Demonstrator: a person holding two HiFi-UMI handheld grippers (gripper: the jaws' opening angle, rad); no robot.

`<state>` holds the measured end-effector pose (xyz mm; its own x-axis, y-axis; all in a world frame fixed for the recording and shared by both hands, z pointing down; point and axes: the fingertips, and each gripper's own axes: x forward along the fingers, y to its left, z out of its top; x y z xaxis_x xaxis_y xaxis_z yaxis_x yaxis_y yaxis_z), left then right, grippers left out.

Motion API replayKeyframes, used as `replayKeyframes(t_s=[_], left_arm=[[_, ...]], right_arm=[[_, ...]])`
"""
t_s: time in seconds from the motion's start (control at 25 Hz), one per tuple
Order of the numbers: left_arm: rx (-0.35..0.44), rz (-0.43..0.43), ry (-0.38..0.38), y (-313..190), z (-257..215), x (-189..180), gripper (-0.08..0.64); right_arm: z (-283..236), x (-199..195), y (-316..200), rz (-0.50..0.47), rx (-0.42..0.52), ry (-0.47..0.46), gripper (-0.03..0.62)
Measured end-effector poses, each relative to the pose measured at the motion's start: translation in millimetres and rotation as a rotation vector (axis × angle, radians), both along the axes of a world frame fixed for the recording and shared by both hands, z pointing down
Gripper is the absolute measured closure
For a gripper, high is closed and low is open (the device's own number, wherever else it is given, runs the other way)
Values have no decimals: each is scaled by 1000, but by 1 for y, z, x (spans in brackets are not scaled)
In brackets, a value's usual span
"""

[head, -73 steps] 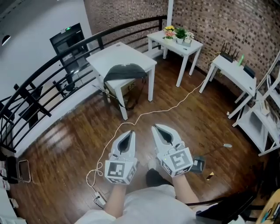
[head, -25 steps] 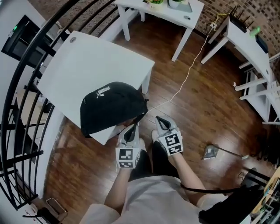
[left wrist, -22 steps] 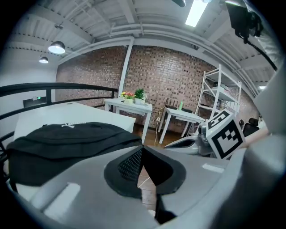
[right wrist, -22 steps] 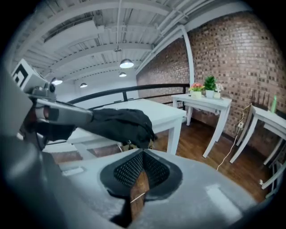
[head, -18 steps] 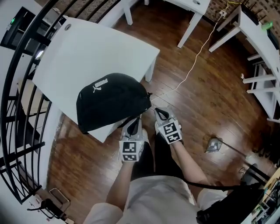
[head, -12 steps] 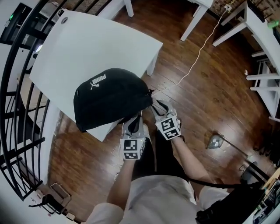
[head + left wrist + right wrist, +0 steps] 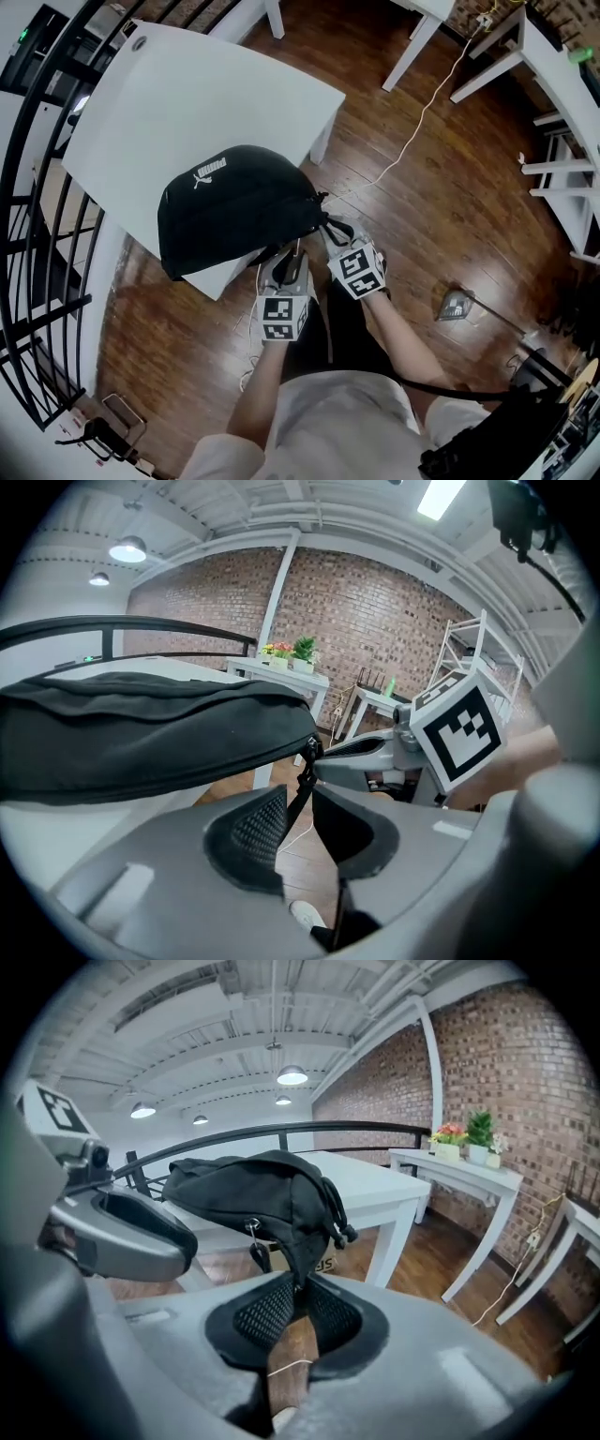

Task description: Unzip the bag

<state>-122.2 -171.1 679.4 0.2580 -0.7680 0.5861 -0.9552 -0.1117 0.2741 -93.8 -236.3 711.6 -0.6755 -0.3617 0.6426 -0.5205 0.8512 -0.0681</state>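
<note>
A black bag (image 7: 234,211) lies on the near corner of a white table (image 7: 187,103), its end overhanging the edge. My left gripper (image 7: 292,255) is under that end. In the left gripper view the bag (image 7: 141,733) fills the left, and its zipper pull strap (image 7: 302,785) hangs between my left gripper's (image 7: 298,806) opening jaws, with a gap beside the pads. My right gripper (image 7: 330,229) is at the bag's right tip. In the right gripper view its closing jaws (image 7: 296,1288) pinch the bag's (image 7: 253,1190) end fabric.
A black railing (image 7: 37,187) curves round the table's left side. A white cable (image 7: 412,122) runs across the wooden floor to the right. More white tables (image 7: 553,75) stand at the far right, and a small grey object (image 7: 455,305) lies on the floor.
The bag has come closer. Both grippers have moved up to its near end: the right jaws now hold the end fabric and the left jaws have parted around the zipper pull.
</note>
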Motion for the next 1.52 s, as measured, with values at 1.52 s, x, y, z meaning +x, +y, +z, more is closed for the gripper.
replayKeyframes(t_s=[1.52], left_arm=[[71,-241,115,20,-83,-76,545]], right_arm=[[-127,2,19,116,-85,70,565]])
